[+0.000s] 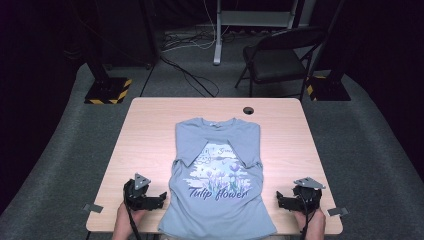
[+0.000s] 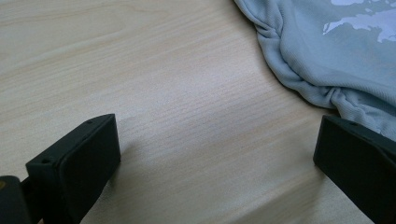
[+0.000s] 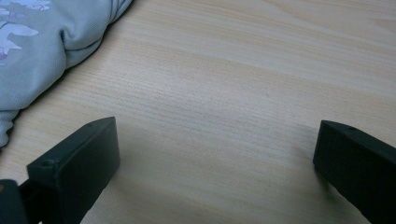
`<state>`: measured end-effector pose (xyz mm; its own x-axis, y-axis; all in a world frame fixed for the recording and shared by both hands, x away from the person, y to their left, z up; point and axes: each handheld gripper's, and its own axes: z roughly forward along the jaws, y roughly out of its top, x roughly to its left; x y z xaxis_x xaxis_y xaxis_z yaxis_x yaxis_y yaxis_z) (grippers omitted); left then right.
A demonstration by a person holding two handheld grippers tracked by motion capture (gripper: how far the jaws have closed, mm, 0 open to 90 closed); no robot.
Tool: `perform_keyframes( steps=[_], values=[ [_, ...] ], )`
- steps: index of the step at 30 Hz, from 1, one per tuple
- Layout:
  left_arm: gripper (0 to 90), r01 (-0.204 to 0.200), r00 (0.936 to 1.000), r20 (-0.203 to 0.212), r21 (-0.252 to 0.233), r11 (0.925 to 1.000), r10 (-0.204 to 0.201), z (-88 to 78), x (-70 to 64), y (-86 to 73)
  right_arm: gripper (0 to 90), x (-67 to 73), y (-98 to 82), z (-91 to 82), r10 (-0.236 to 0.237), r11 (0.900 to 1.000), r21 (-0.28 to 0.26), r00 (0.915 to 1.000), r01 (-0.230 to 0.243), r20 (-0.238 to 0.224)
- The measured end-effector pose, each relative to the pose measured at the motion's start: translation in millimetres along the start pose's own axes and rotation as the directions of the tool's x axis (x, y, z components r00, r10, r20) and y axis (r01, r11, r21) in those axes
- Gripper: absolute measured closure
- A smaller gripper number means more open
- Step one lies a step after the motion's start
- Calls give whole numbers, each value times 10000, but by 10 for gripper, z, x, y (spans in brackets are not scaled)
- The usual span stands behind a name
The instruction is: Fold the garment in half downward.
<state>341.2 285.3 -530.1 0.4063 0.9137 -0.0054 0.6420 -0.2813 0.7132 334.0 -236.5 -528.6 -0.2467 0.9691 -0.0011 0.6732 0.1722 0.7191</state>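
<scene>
At the near edge of the table (image 1: 145, 117) the person's two hands hold the tools low on the wood, one on each side of a grey-blue T-shirt (image 1: 217, 170). The left gripper (image 1: 159, 198) sits just beside the shirt's hem on the left, its jaws spread wide with nothing between them; the right gripper (image 1: 281, 199) mirrors it on the other side, jaws likewise wide apart and empty. The left gripper view adds what the high view cannot: the shirt's (image 2: 336, 56) rolled, ribbed edge bunches up close to one jaw, possibly brushing it, though I can't be sure from this angle. In the right gripper view the shirt (image 3: 42, 46) lies off past the far jaw, with bare wood between the two jaws. The shirt lies flat in the middle of the table, front up, both sleeves folded in across the chest, its lower hem hanging at the near edge. Its print reads "Tulip flower" in dark purple script under a picture of tulips; smaller writing above that is too faint to read. Farther on, a cable hole (image 1: 248, 110) marks the table's far side, and beyond it stands a folding chair (image 1: 280, 57) on the grey floor.
</scene>
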Motion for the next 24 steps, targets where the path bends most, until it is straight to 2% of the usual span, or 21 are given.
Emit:
perform_keyframes(
  steps=[7, 12, 17, 20, 24],
  values=[
    [3, 77, 9999, -75, 19, 10000, -77, 14, -9, 17, 0, 0, 2, 1, -27, 10000, 2, 10000, 27, -26],
    [30, 387, 9981, -481, 289, 9988, -373, 31, -4, 94, 0, -7, 23, 8, -177, 9998, 120, 9997, 179, -152],
    [28, 1008, 9948, -123, -75, 9949, -1009, 33, 67, 179, 0, -11, 65, 31, -165, 9996, 235, 9993, 173, -335],
    [23, 1166, 9932, 17, -166, 9930, -1166, 68, 85, 242, 2, 1, 121, 48, -87, 9998, 187, 9984, 98, -551],
    [19, 1107, 9938, 141, -131, 9938, -1105, 134, 81, 344, 5, 28, 214, 51, -140, 9999, 36, 9965, 144, -824]
  ],
)
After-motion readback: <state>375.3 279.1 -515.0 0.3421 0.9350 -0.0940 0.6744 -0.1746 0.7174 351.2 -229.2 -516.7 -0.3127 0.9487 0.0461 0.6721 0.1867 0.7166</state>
